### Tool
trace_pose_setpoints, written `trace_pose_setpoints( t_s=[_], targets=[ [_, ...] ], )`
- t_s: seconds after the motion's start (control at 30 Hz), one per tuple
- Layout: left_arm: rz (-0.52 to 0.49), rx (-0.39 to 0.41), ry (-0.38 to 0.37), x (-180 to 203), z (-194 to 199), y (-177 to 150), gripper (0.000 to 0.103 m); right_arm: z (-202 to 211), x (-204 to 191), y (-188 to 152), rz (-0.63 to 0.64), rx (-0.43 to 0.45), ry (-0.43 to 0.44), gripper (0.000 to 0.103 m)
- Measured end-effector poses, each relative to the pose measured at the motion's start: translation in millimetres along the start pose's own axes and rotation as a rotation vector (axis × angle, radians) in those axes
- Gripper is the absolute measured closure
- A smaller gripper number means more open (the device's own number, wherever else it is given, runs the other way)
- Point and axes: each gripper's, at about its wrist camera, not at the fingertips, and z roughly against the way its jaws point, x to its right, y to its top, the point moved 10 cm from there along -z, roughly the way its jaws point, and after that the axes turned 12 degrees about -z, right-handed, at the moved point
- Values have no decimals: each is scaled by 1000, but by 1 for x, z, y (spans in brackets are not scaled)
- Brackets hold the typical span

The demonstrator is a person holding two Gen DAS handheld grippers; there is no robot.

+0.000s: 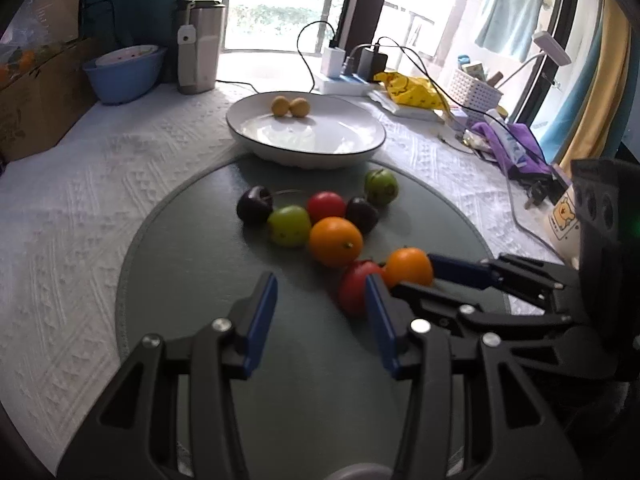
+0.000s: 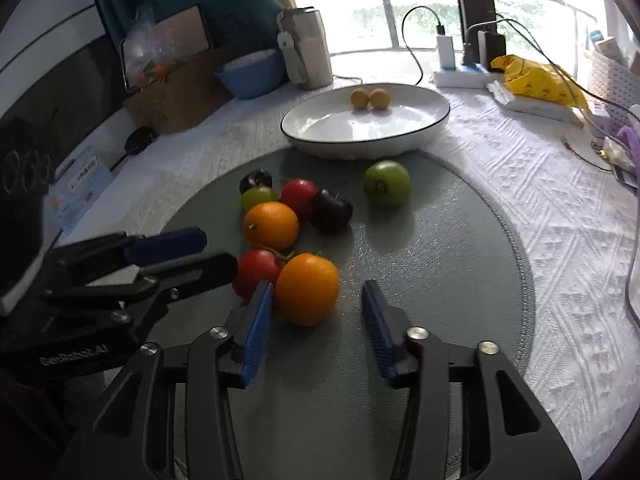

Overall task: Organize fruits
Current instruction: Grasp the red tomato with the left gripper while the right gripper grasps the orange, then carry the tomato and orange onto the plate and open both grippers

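Note:
Several fruits lie on a round grey mat: two oranges, two red tomatoes, two green apples, two dark plums. A white plate behind holds two small yellow fruits. My right gripper is open, its fingers on either side of the near orange, left finger against the red tomato. My left gripper is open and empty over the mat, just left of that tomato; it also shows in the right wrist view.
A blue bowl, steel tumbler, cardboard box, power strip with chargers and cables, yellow bag, white basket and purple cloth ring the white tablecloth.

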Motion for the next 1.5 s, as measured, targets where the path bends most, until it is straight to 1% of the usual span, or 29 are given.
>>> trace_pose_setpoints(
  t_s=[0.17, 0.5, 0.57, 0.63, 0.67, 0.87, 1.03, 1.27, 1.5],
  targets=[
    [-23, -9, -22, 10, -4, 2, 56, 5, 2, 0, -7, 9, 9, 68],
    [-125, -76, -32, 35, -25, -1, 57, 26, 29, 10, -48, 56, -50, 68],
    [-140, -80, -28, 37, -27, -2, 62, 29, 32, 11, -53, 62, -59, 68],
    [-157, -81, -33, 39, -27, -1, 72, 31, 34, 13, -56, 67, -68, 68],
    [-161, -82, -39, 40, -27, -2, 72, 32, 35, 14, -56, 70, -70, 68],
    [-176, -50, -71, 45, -17, 4, 72, 35, 32, 20, -52, 83, -84, 68],
    [-182, -12, -76, 43, -5, 16, 72, 37, 27, 30, -45, 98, -93, 68],
    [-159, 20, -63, 21, -1, 33, 72, 34, 23, 47, -34, 112, -103, 68],
    [-145, 46, -45, -2, -7, 53, 72, 24, 23, 67, -24, 113, -114, 68]
  ],
)
